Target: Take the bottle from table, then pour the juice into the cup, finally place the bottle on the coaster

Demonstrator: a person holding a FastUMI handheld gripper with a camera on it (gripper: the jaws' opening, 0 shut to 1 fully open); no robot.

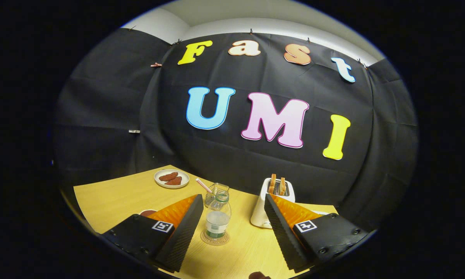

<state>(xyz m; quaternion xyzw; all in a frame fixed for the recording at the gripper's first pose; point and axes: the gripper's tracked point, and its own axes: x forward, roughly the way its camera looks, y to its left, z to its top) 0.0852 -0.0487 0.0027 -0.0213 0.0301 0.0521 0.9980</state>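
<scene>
- The gripper (pixel 232 217) hangs above the table (pixel 112 201) with its fingers spread wide and pressing on nothing; it is released, and both fingers point forward and slightly inward over the wood.
- The bottle (pixel 218 219) stands upright in the gap between the fingers, nearer the left finger than the right, with bare table showing on either side of it, more on the right.
- It sits on the round coaster (pixel 215 238), whose rim shows around the bottle's base.
- The bottle is clear, capped at the top and wrapped with a label; how much liquid it holds cannot be told.
- Just beyond the bottle, touching or almost touching it in this view, is the cup (pixel 216 193), a clear glass with a striped straw (pixel 203 185) leaning out to the left. Its contents cannot be made out.
- Beyond the right finger stands a white toaster (pixel 264 211), with two slices of toast (pixel 277 185) upright in its slots.
- Farther left, near the table's back edge, a white plate (pixel 172 179) holds two dark reddish pieces of food (pixel 171 178).
- A small dark round object (pixel 147 212) peeks out beside the left finger; what it is cannot be told.
- The table's far edge runs close to the black cloth wall (pixel 100 116); open wood lies left of the fingers.
</scene>
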